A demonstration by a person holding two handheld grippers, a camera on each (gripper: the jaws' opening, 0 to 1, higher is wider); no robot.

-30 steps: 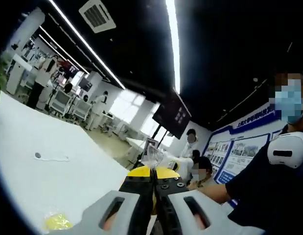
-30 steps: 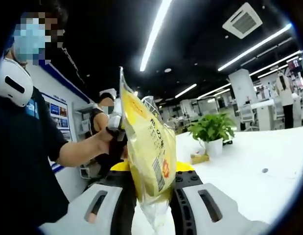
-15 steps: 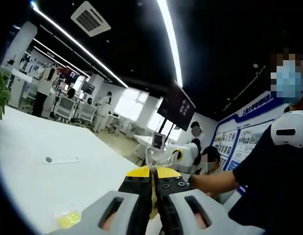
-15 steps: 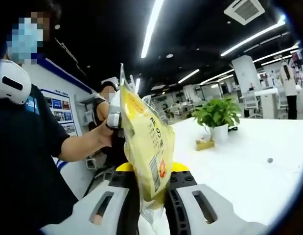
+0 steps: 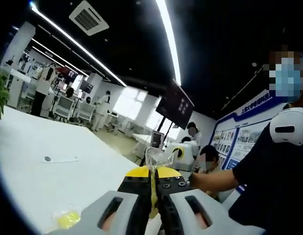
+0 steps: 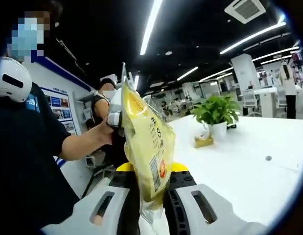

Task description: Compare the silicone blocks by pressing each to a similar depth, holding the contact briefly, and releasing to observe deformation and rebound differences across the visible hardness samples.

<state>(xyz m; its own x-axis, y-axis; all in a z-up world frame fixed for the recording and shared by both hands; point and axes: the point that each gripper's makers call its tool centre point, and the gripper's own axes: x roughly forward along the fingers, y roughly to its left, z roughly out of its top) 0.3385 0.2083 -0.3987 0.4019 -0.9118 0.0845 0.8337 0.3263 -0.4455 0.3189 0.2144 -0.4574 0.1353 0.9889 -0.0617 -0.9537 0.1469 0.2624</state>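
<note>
We are holding a yellow printed bag (image 6: pixel 149 147) up in the air with both tools. The right gripper (image 6: pixel 152 215) is clamping its lower edge at the bottom centre of the right gripper view, and the left gripper (image 5: pixel 152 215) is pinching the bag's edge, seen edge-on as a thin yellow strip with a clear crinkled top (image 5: pixel 153 161), at the bottom centre of the left gripper view.

Over the last second the background has slid a little in both views, which we are reading as our hands drifting; the bag is sitting in the jaws much as before. For the task, that suggests no pressing is under way yet.

We are not finding any silicone blocks. A small yellow lump (image 5: pixel 68 219) is lying on the white table (image 5: pixel 53 181) at the lower left of the left gripper view, too blurred to identify. The bag's contents are hidden, and its print is too small to read.
</note>
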